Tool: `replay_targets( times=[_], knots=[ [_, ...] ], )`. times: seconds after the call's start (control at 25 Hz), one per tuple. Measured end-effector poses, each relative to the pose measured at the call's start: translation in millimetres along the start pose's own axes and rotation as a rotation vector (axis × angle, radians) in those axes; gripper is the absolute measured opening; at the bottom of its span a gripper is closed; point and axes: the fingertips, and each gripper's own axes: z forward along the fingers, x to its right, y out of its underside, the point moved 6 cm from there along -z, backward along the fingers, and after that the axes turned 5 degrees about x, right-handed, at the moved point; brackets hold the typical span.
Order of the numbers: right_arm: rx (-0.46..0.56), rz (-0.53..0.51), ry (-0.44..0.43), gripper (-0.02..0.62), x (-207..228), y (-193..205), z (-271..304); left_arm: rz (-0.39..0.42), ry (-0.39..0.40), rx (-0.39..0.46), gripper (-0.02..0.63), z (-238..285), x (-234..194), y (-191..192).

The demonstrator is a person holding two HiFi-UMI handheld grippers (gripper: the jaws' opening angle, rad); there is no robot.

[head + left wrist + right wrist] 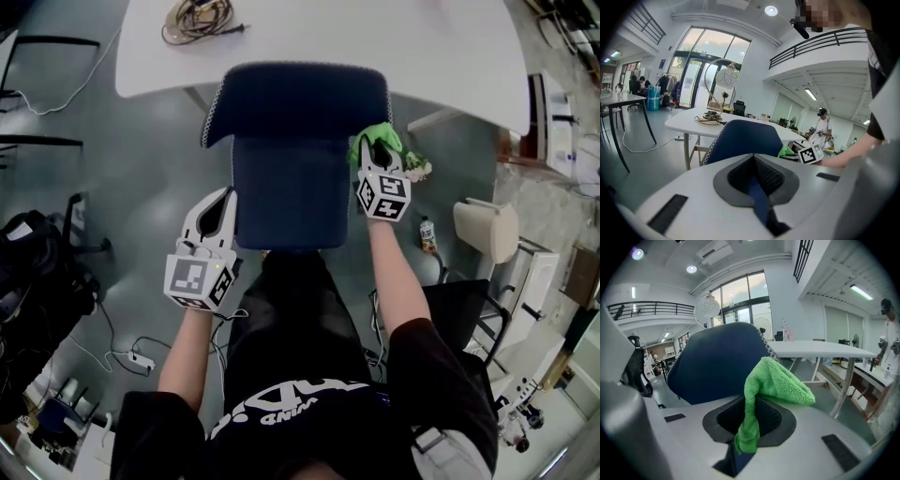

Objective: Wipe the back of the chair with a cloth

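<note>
Now cloth [377,140] pinched in right hand-held gripper [380,156] beside chair [295,112] (left hand-held gripper [226,196] clenched).

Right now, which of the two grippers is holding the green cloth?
The right gripper: the green cloth is pinched between its jaws, at the right edge of the chair back. The left gripper is shut with nothing in it.
</note>
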Motion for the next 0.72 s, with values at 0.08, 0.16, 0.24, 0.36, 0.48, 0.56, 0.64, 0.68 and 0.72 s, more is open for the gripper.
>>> replay_targets(
  times=[0.08,0.16,0.24,0.36,0.48,0.56,0.64,0.68,0.72],
  knots=[
    [-0.003,-0.007,-0.038,0.052,-14.1,-1.7,13.0,-0.005,-0.011,0.001,-0.002,-1.6,-4.1,0.4],
    [-0.001,-0.009,-0.062,0.052,-26.8,-6.9,26.7,-0.014,-0.021,0.001,-0.002,-3.0,-7.7,0.5],
    [0.003,-0.005,-0.081,0.052,-40.0,-13.6,39.7,-0.027,-0.03,0.001,-0.002,-4.6,-12.1,1.2],
    [0.01,-0.008,-0.123,0.052,-62.9,-20.5,56.5,-0.037,-0.044,0.004,-0.002,-7.2,-18.6,2.1],
    [0.009,-0.008,-0.165,0.052,-87.2,-21.6,65.0,-0.043,-0.058,0.007,-0.002,-11.2,-22.4,1.7],
    [0.006,-0.009,-0.206,0.052,-105.8,-21.1,69.3,-0.047,-0.066,0.01,-0.002,-13.3,-24.7,1.6],
    [0.001,-0.017,-0.264,0.052,-128.1,-20.8,74.5,-0.051,-0.074,0.01,-0.002,-15.3,-26.9,2.5],
    [-0.001,-0.022,-0.296,0.052,-140.2,-21.6,77.6,-0.052,-0.077,0.009,-0.002,-16.1,-28.1,3.2],
    [-0.001,-0.027,-0.329,0.052,-152.4,-23.0,80.9,-0.054,-0.081,0.009,-0.002,-17.2,-29.4,3.9]
  ],
)
